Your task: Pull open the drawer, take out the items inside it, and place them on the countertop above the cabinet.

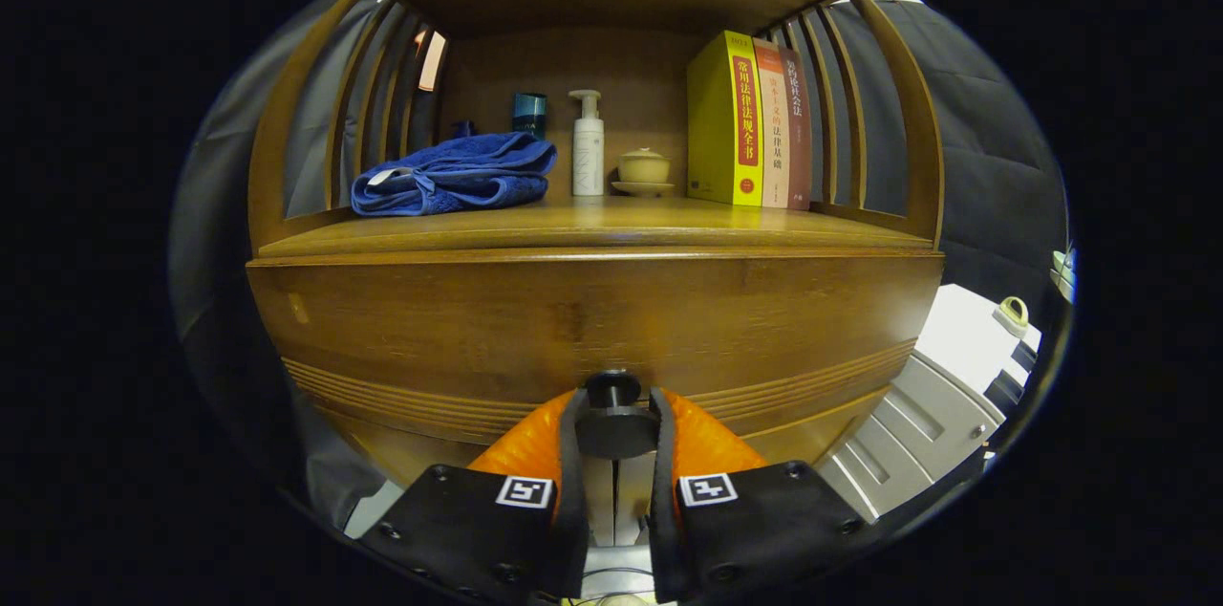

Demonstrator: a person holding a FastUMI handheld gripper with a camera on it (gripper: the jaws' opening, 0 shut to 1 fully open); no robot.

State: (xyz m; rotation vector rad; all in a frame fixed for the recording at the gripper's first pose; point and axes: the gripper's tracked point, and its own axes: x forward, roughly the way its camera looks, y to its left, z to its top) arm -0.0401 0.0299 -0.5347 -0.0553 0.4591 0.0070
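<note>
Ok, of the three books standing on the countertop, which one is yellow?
The yellow book is the thickest of the three, standing nearest the lidded cup; the two slimmer books beside it are reddish-brown. The gripper is shut on the drawer knob.

Beyond the claw [614, 415], the wooden table [592, 226] carries a folded blue towel [449, 174], a dark jar [528, 113], a pump bottle [587, 145], a lidded cup on a saucer [643, 171] and three upright books [755, 120]
</note>
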